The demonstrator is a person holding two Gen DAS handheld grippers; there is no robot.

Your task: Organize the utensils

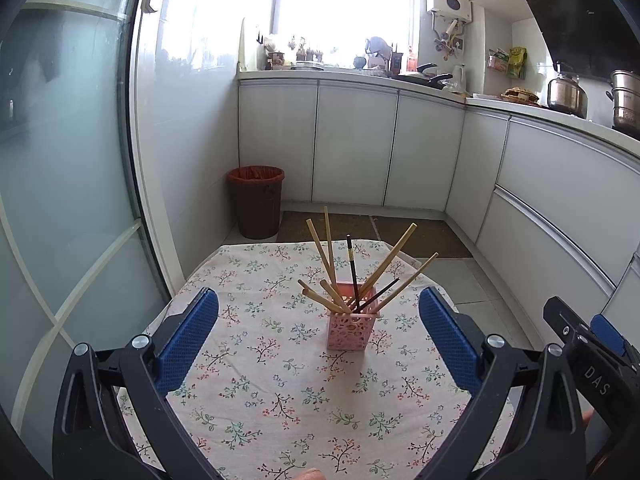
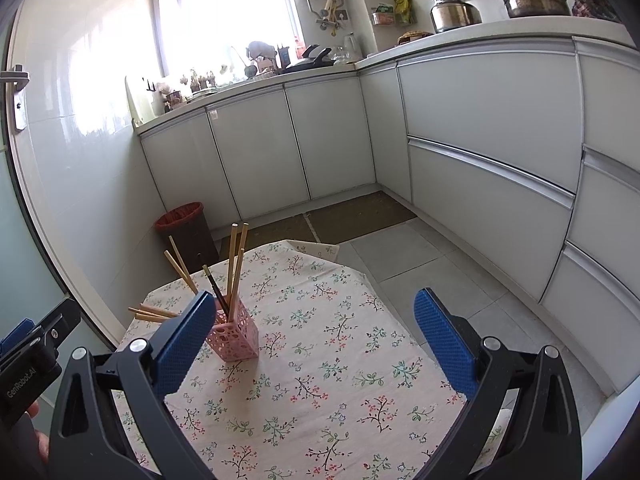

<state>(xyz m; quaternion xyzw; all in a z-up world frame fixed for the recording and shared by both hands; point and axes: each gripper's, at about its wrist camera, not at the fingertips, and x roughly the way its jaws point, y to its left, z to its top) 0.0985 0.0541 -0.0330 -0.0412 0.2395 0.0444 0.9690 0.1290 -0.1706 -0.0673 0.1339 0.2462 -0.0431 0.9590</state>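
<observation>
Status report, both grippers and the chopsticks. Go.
Left gripper open, empty. Right gripper open, empty. Chopsticks all standing in pink holder on floral tablecloth. Nothing blocking.

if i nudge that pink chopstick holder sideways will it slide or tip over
The pink holder probably tips: it looks like light, perforated plastic, tall and narrow. The chopsticks fan out well above its rim, likely making it top-heavy. The floral tablecloth may grip or bunch rather than let it slide.

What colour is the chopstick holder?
Pink, with a cut-out lattice pattern: the holder shows best in the left wrist view.
</observation>
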